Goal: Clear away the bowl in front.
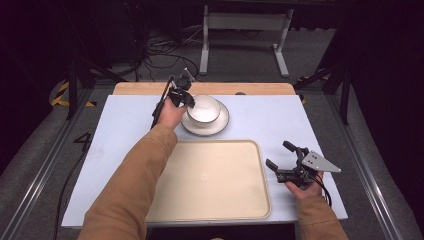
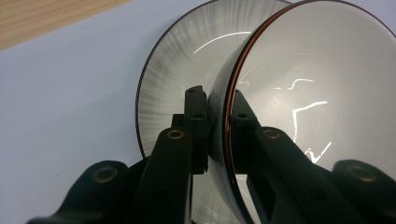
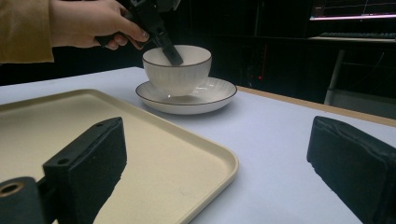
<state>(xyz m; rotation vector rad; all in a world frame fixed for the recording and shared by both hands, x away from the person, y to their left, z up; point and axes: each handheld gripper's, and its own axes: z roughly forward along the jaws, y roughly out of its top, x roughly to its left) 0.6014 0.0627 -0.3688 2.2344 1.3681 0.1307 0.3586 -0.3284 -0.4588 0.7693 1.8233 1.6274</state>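
The beige tray (image 1: pixel 210 180) is lying on the near middle of the table (image 1: pixel 280 115). Beyond it, the saucer (image 1: pixel 220 126) is carrying the white bowl (image 1: pixel 205 107). The left arm is stretching forward over the tray's corner, its left gripper (image 1: pixel 186 100) pinching the bowl's rim. The right gripper (image 1: pixel 281 159) is resting wide apart beside the tray, holding nothing.

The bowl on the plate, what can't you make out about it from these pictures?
- Bowl foot: in the right gripper view shadow hides whether it rests on the plate or hangs just above.
- Bowl's far rim: cut off by the frame edge in the left gripper view.
- Bowl's inside bottom: hidden by its own wall in the right gripper view; glare in the high view.
- Left gripper pad contact: too small in the high view.
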